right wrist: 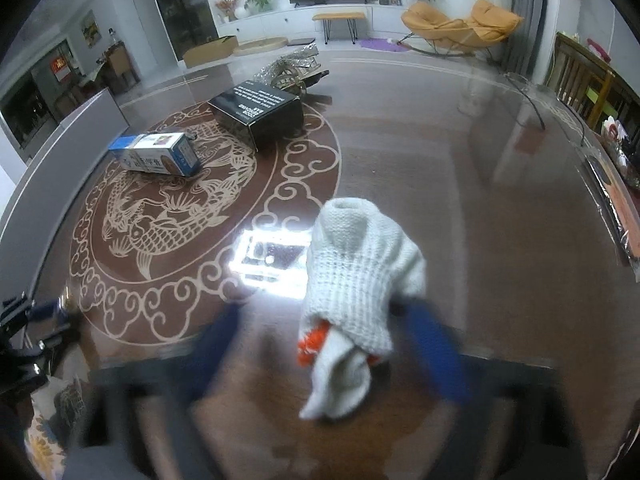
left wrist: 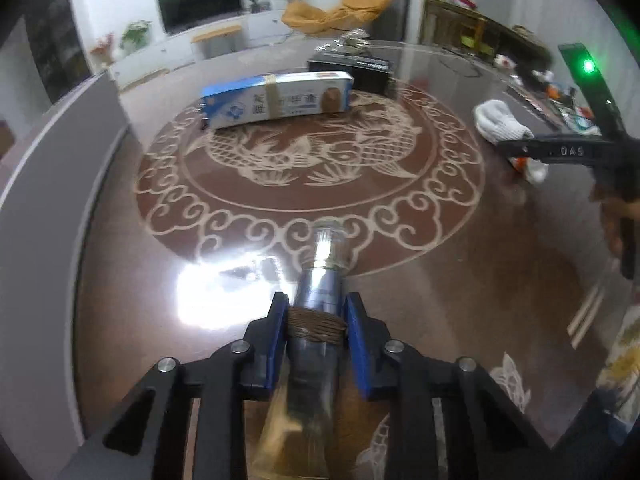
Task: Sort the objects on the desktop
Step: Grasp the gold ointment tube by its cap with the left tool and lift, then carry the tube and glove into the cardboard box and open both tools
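My left gripper [left wrist: 318, 320] is shut on the twine-wrapped neck of a clear glass bottle [left wrist: 320, 280] with a silvery label. The bottle points away from me over the table. A white knitted glove [right wrist: 360, 268] with an orange patch lies crumpled on the table, also visible in the left wrist view [left wrist: 500, 120]. My right gripper [right wrist: 328, 344] straddles the glove, its blue fingers [right wrist: 434, 352] blurred. The right finger is at the glove's edge, and the left finger stands apart from it with a visible gap.
On the round glass-topped table [left wrist: 400, 300] with a fish pattern, a blue-and-white carton [left wrist: 276, 98] lies on its side. A black box [right wrist: 260, 114] and a silvery foil package [right wrist: 292, 70] sit behind it. Clutter lines the table's right rim [right wrist: 616, 200].
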Tool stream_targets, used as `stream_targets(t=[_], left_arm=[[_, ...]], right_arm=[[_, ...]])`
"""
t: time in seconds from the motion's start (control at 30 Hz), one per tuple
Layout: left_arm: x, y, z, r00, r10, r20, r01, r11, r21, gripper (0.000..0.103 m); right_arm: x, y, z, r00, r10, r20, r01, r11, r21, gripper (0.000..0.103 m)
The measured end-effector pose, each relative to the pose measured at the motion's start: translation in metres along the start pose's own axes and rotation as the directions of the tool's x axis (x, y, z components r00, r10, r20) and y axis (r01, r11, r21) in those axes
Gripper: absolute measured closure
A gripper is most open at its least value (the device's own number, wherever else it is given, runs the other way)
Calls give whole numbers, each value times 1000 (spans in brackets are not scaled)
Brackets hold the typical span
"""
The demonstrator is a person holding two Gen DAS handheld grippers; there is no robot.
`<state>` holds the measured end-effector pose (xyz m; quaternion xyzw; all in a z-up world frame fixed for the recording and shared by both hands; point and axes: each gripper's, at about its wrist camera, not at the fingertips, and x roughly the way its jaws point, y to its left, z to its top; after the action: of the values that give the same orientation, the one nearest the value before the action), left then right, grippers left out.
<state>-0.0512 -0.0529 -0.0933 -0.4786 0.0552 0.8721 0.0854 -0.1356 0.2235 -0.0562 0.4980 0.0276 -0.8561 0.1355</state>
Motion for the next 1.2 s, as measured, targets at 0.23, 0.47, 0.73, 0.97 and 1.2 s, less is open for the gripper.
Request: stream_targets(t=[0.23, 0.47, 0.73, 0.97, 1.2], left_arm=[[-35, 13, -24, 988, -68, 140, 89, 984, -154, 75], [-111, 38, -34, 940, -72, 334, 162, 955, -250, 75], [-213, 142, -47, 890, 50, 453, 143, 913, -382, 75], [-201, 256, -69, 946, 161, 280, 11, 850, -527, 75], [-133, 325, -82, 986, 148, -77, -165, 782, -601, 70]], right_arm=[[-37, -8, -24, 980, 174, 98, -180, 982, 63, 72], [-84, 37, -20, 958, 248, 147, -247, 969, -24, 72], [-117, 216, 34, 873, 464, 151, -411, 866, -284, 71], [-91, 401, 69, 829, 557, 50, -475, 748, -463, 71], [-12, 517, 55, 912, 388, -132, -392, 734, -555, 55]])
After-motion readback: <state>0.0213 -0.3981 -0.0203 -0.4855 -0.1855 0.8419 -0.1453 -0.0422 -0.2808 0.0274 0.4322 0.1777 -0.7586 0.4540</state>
